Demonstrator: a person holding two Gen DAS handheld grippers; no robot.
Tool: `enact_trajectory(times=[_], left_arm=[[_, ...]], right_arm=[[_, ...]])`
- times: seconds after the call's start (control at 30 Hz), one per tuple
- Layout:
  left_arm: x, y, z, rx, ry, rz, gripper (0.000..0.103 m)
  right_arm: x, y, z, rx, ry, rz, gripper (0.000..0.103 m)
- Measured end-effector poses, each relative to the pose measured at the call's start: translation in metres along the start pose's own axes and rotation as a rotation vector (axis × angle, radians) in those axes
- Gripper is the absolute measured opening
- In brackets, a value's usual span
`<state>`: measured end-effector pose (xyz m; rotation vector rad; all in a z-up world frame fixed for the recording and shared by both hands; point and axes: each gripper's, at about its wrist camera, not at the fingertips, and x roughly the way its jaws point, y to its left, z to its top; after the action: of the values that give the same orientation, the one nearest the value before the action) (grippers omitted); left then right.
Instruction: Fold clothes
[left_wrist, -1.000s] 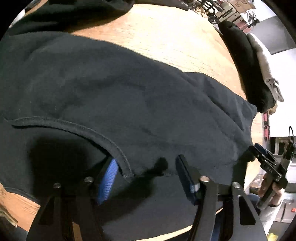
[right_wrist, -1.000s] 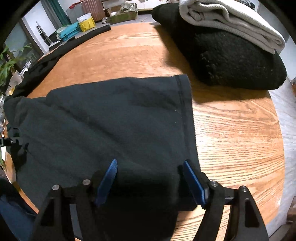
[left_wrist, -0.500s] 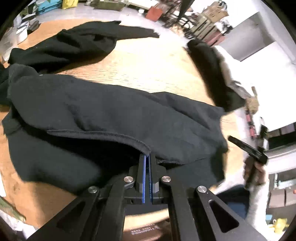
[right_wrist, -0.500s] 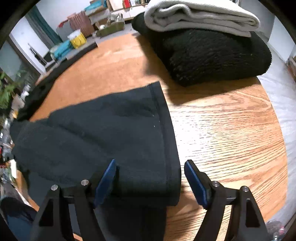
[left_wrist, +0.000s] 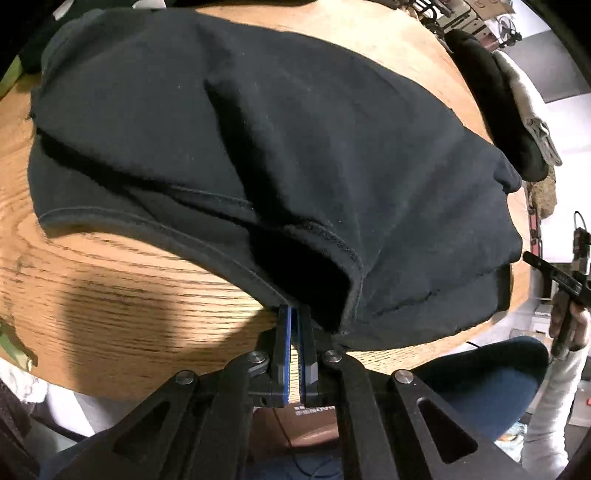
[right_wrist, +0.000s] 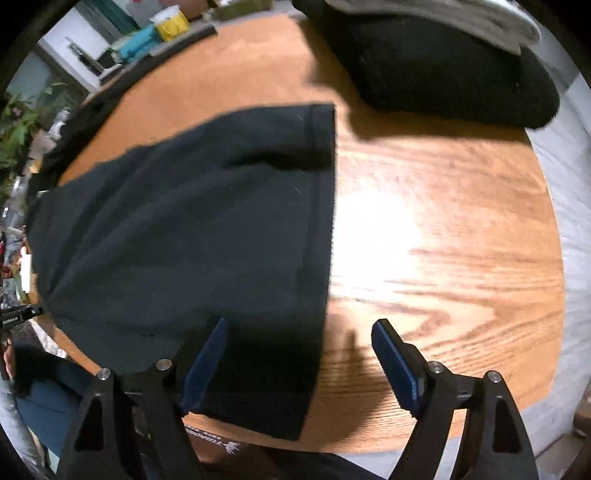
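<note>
A black garment (left_wrist: 295, 147) lies spread on the round wooden table (left_wrist: 110, 295), with one layer folded over another. My left gripper (left_wrist: 294, 314) is shut on its stitched hem near the table's front edge, and the cloth rises into a fold right behind the fingers. In the right wrist view the same black garment (right_wrist: 184, 221) covers the left half of the table (right_wrist: 443, 240). My right gripper (right_wrist: 301, 325) hovers over the garment's side hem with its jaws closing. The hem runs between the blue pads (right_wrist: 395, 362), which do not touch it.
A folded black fleece (right_wrist: 443, 74) with a light grey folded piece (right_wrist: 480, 22) on top sits at the table's far right. Another dark garment (right_wrist: 110, 92) trails along the far left edge. Clutter stands beyond the table. A person's hand (left_wrist: 565, 325) holds the right gripper.
The left gripper closed on the hem and dragged it sideways, baring wood to its left. The right gripper stayed roughly over the side hem, its jaws slightly narrower.
</note>
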<state>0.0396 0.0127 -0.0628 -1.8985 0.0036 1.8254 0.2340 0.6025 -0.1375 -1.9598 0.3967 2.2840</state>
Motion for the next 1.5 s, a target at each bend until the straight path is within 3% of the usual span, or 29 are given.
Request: enact_trajectory(times=[0.03, 0.07, 0.17, 0.27, 0.4, 0.53, 0.73, 0.8, 0.87, 0.93, 0.97, 1.1, 1.23, 1.3, 1.33, 1.37, 1.5], left_arm=[[-0.002, -0.003, 0.001, 0.011, -0.011, -0.013, 0.002], [-0.004, -0.007, 0.003, 0.022, -0.017, -0.025, 0.002], [-0.003, -0.016, 0.005, 0.047, -0.016, -0.046, 0.002], [0.0, -0.018, 0.006, 0.054, -0.009, -0.05, 0.002], [0.001, -0.017, 0.007, 0.047, 0.012, -0.073, 0.002], [0.003, -0.017, 0.001, 0.047, 0.009, -0.104, 0.002], [-0.006, -0.014, 0.0, 0.041, -0.017, -0.157, 0.007], [-0.008, -0.012, -0.002, 0.042, -0.014, -0.149, 0.016], [-0.011, -0.013, -0.002, 0.035, -0.024, -0.144, 0.041], [-0.014, -0.012, -0.001, 0.013, -0.041, -0.152, 0.056], [-0.015, -0.013, 0.0, 0.005, -0.048, -0.171, 0.056], [-0.012, -0.028, 0.001, 0.04, -0.051, -0.201, 0.056], [0.008, -0.048, 0.001, 0.09, 0.007, -0.149, 0.056], [0.016, -0.055, 0.0, 0.123, 0.024, -0.104, 0.046], [0.017, -0.059, 0.0, 0.141, 0.023, -0.089, 0.023], [0.017, -0.063, -0.001, 0.159, 0.018, -0.081, 0.008], [0.0, -0.07, -0.001, 0.2, -0.036, -0.117, 0.008]], right_arm=[[0.004, -0.002, 0.001, 0.012, 0.003, 0.014, 0.065], [0.008, -0.003, 0.002, 0.019, 0.009, 0.026, 0.049], [0.02, -0.006, 0.005, 0.037, 0.027, 0.055, 0.041], [0.021, 0.003, 0.007, 0.003, 0.039, 0.023, 0.012], [-0.007, 0.02, 0.009, -0.07, -0.002, 0.043, 0.002], [-0.034, 0.029, 0.012, -0.114, -0.037, 0.023, 0.002], [-0.027, 0.033, 0.02, -0.112, -0.017, -0.01, 0.002], [-0.02, 0.028, 0.022, -0.104, -0.007, -0.013, 0.002], [-0.016, 0.028, 0.017, -0.098, -0.002, -0.016, 0.002], [-0.016, 0.032, 0.012, -0.101, 0.001, -0.02, 0.002], [-0.017, 0.036, 0.009, -0.102, 0.003, -0.023, 0.002], [-0.015, 0.042, 0.007, -0.116, 0.008, -0.021, 0.002], [-0.015, 0.045, 0.006, -0.121, 0.007, -0.012, 0.002], [-0.015, 0.046, 0.006, -0.126, 0.008, -0.01, 0.002], [-0.016, 0.046, 0.005, -0.127, 0.007, -0.01, 0.002], [-0.018, 0.046, 0.005, -0.128, 0.006, -0.009, 0.002], [-0.026, 0.045, 0.003, -0.128, -0.002, 0.005, 0.002]])
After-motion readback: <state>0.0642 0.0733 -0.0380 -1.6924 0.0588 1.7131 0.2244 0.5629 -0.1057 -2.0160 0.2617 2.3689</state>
